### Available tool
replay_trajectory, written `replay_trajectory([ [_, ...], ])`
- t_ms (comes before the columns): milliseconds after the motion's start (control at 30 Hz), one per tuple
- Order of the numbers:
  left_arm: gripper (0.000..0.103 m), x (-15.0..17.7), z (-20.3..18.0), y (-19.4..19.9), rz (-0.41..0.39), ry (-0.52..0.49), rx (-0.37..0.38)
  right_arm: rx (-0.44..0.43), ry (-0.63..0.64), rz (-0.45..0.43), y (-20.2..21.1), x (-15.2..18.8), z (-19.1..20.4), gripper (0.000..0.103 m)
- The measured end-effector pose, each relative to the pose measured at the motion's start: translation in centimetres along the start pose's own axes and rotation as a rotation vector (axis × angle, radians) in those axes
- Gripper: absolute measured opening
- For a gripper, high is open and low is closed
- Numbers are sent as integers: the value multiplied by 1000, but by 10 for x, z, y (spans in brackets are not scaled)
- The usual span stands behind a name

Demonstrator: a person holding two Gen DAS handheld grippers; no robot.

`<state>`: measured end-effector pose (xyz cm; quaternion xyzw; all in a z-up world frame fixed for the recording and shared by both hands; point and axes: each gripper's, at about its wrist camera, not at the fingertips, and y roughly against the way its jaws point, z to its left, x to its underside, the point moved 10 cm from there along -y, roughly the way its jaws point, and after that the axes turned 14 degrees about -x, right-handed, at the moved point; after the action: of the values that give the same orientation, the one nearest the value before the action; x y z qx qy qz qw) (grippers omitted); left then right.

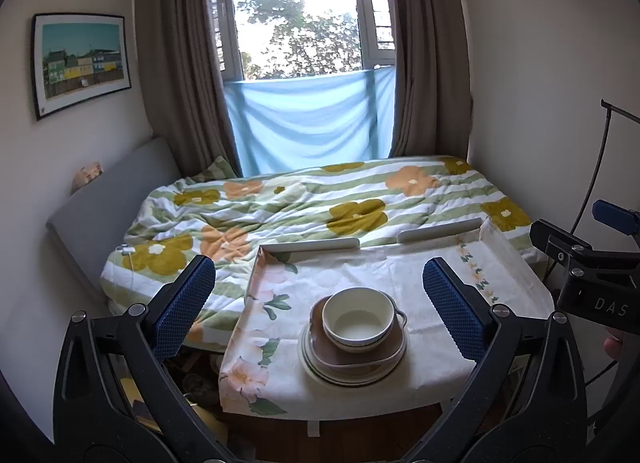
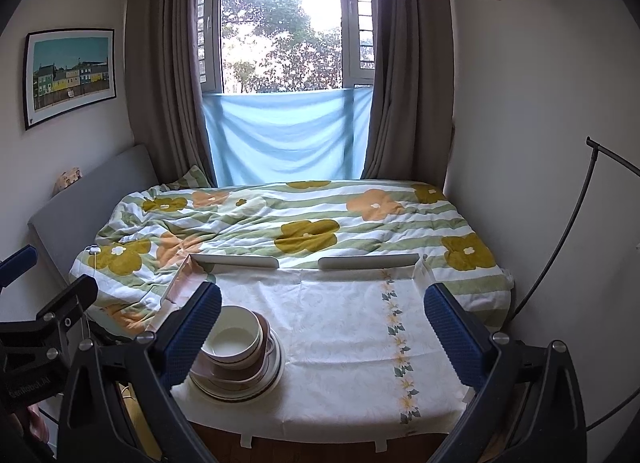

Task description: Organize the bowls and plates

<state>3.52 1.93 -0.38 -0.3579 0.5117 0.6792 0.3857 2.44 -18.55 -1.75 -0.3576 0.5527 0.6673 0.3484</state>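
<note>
— Two grippers, both held back from the dishes. How do their jaws stand?

— Wide apart on each, with nothing between them. The left gripper (image 1: 319,297) looks down over the stack, which shows in the gap between its blue pads. The right gripper (image 2: 322,329) sits further to the right, so in its view the stack lies at the left, partly hidden behind its left pad (image 2: 192,333).

— Where exactly is the stack?

— On the surface (image 1: 360,263), a small one covered with a floral cloth (image 1: 264,343), standing at the foot of the bed (image 1: 280,203). It sits towards the near edge of the cloth.

— What is in it?

— On top, a cream bowl (image 1: 356,319), upright and empty. Under it sits a second bowl with a small handle (image 1: 401,317) on its right side, then a brown squarish plate (image 1: 324,347), then several round pale plates (image 1: 316,369) at the bottom. I cannot tell how many.

— Is anything else on the cloth?

— Two pale bars (image 1: 312,245) lie along the far edge, end to end with a gap between them. The right half of the cloth is bare, with a printed band of leaves and flowers (image 2: 396,339) running across it.

— And the right gripper in the left view?

— Its black body (image 1: 592,275) shows at the right edge, well apart from the dishes.
</note>
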Motion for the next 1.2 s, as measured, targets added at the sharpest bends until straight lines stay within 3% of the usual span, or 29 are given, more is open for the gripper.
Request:
replay_trajectory([
  [1200,103,-3,24,-4,-39,43,-72,-2,5,8,-5,-3,-1,101],
])
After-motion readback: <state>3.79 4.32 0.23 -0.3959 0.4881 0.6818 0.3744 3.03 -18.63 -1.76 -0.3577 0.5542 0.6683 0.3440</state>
